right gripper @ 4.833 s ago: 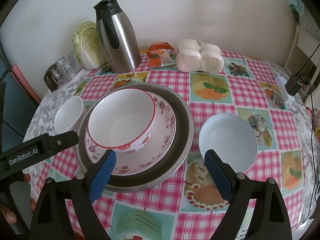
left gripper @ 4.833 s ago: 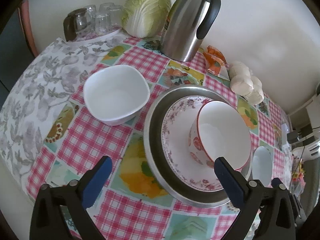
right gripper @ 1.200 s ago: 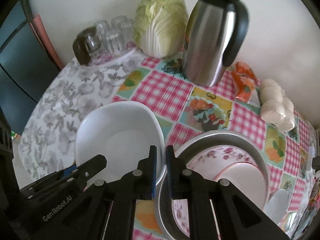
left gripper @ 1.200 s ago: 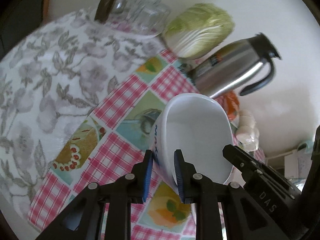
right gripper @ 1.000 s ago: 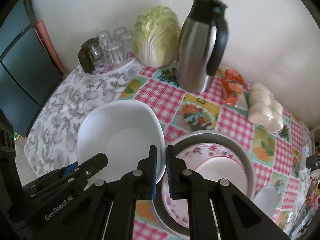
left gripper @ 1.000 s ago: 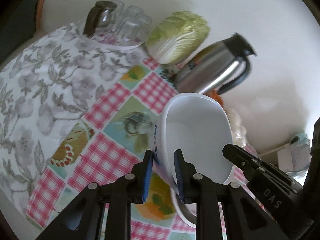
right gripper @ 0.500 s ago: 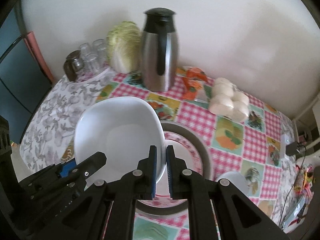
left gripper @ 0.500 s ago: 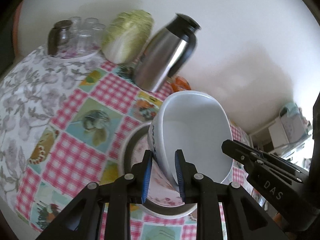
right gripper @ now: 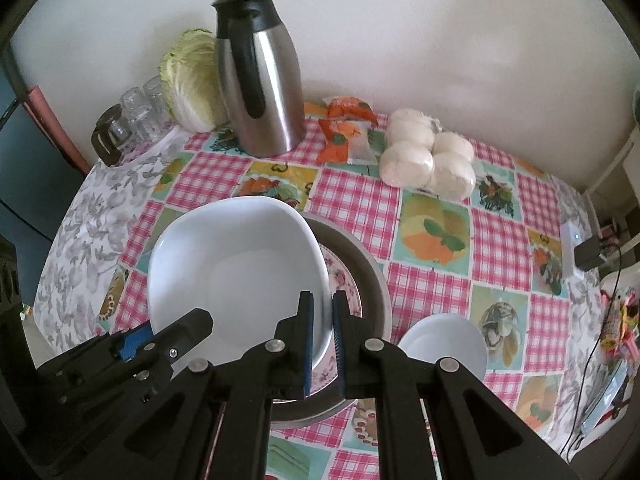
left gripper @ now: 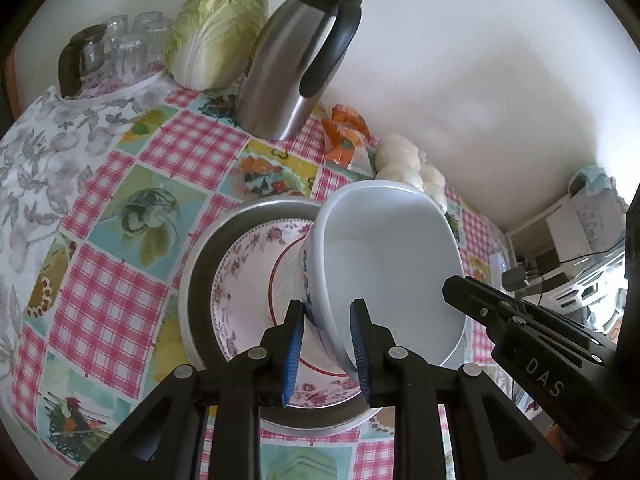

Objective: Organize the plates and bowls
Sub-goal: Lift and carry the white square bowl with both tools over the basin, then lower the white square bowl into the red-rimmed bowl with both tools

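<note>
- Left wrist view: the left hand-held gripper (left gripper: 326, 344) has its blue pads clamped narrowly on the near wall of a white square bowl (left gripper: 388, 264), one pad inside and one outside
- Right wrist view: the right hand-held gripper (right gripper: 322, 336) pinches the opposite rim of the same white square bowl (right gripper: 236, 268), its jaws nearly together on the thin wall
- Beneath the bowl, ahead of both grippers, sits a metal pan (left gripper: 200, 280) holding a floral plate (left gripper: 244, 276) and a red-rimmed bowl (left gripper: 284, 280)
- A small white bowl (right gripper: 444, 344) rests on the tabletop (right gripper: 432, 272) just right of the right gripper
- Far beyond the grippers, by the wall, stand a steel thermos jug (right gripper: 260, 80), a cabbage (left gripper: 216, 28) and upturned glasses (left gripper: 128, 52)
</note>
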The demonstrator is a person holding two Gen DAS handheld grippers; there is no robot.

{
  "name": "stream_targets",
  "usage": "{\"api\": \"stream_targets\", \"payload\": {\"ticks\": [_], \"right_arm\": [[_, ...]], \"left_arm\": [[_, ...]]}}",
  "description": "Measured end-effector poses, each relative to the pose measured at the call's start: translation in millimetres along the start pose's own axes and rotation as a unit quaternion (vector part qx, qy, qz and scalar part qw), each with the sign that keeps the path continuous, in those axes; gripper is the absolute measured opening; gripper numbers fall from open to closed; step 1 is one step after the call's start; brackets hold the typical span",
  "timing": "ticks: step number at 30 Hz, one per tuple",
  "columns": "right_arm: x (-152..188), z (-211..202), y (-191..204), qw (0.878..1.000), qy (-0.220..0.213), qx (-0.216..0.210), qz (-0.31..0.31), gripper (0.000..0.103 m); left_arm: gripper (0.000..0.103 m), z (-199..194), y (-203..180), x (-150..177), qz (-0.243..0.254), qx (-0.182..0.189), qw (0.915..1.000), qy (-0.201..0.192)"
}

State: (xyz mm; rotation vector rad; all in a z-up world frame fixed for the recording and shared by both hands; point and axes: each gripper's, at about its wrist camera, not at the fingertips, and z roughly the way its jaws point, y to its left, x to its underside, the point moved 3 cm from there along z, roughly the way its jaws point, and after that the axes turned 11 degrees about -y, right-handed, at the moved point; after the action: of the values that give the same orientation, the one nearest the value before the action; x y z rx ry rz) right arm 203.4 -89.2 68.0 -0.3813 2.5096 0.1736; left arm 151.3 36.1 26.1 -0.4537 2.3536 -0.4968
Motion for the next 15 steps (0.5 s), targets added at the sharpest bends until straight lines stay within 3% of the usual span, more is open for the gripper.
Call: {"api": "stream_targets", "payload": {"ticks": [15], "right_arm": [[10.5, 28.8, -6.2, 0.999, 0.02, -0.016, 0.02, 0.01]], "left_arm": [[0.026, 21.6, 9.7, 6.9, 0.003, -0.024, 0.9992, 0.031]]}}
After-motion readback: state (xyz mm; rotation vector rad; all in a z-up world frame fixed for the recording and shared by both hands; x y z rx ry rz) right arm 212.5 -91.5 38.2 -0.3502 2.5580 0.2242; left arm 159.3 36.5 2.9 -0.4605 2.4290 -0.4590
